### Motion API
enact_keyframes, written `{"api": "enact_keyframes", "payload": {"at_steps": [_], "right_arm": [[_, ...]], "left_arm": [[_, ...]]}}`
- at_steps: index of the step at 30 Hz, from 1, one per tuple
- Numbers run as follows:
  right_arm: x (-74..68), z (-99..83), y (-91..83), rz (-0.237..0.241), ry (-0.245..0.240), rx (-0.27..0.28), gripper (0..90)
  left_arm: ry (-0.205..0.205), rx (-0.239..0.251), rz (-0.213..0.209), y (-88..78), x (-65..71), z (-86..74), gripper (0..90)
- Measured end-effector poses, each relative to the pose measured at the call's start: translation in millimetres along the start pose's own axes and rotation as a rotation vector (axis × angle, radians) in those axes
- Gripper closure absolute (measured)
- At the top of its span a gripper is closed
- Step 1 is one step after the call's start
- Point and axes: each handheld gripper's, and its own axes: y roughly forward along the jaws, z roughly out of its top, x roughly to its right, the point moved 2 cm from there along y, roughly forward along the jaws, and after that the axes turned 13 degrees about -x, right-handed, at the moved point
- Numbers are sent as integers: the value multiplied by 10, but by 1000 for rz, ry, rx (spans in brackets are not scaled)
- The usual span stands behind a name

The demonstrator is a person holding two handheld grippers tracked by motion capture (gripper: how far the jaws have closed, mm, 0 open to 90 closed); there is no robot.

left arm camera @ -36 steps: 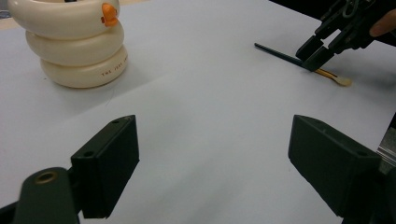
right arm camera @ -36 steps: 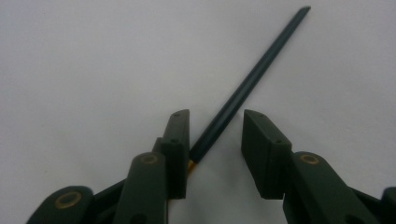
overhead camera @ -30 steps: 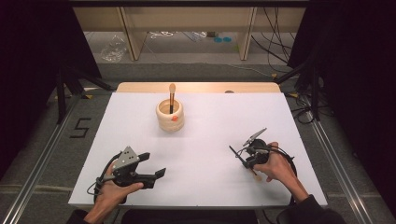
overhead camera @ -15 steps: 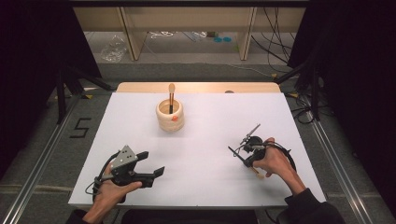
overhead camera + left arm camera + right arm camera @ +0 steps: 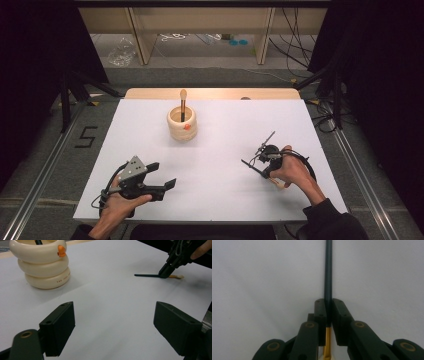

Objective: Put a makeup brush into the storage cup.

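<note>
Brush (image 5: 328,277), thin with a dark handle, is what I have in the right gripper (image 5: 328,312); it lies low over the white table (image 5: 225,165), on the right side near the front edge. Biggest first: table top is white, with a bare wooden strip (image 5: 150,93) along the far edge. Next, a cream ringed holder (image 5: 182,123) stands near the far middle of the table, upright, with an orange dot on its side and another brush (image 5: 183,102) standing in it, tip up. Left gripper (image 5: 162,176) sits at the near left corner in my left hand (image 5: 117,205), jaws spread wide, nothing between them; in the left gripper view they frame bare table, holder at the far left, well apart. Right gripper, held by my right hand (image 5: 292,172), has just been closing and its jaws now pinch the brush handle between the pads. In the right gripper view the dark handle runs straight out ahead of the pads, and a yellowish part of the brush shows behind them. In the left gripper view the handle looks level, just over or on the table; I cannot tell which.
</note>
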Motion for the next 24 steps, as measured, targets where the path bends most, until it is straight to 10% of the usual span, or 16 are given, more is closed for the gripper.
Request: {"api": "enact_keyframes", "payload": {"at_steps": [24], "right_arm": [[-24, 0, -147, -61, -48, 70, 831]], "left_arm": [[-7, 0, -1, -6, 3, -3, 181]]}}
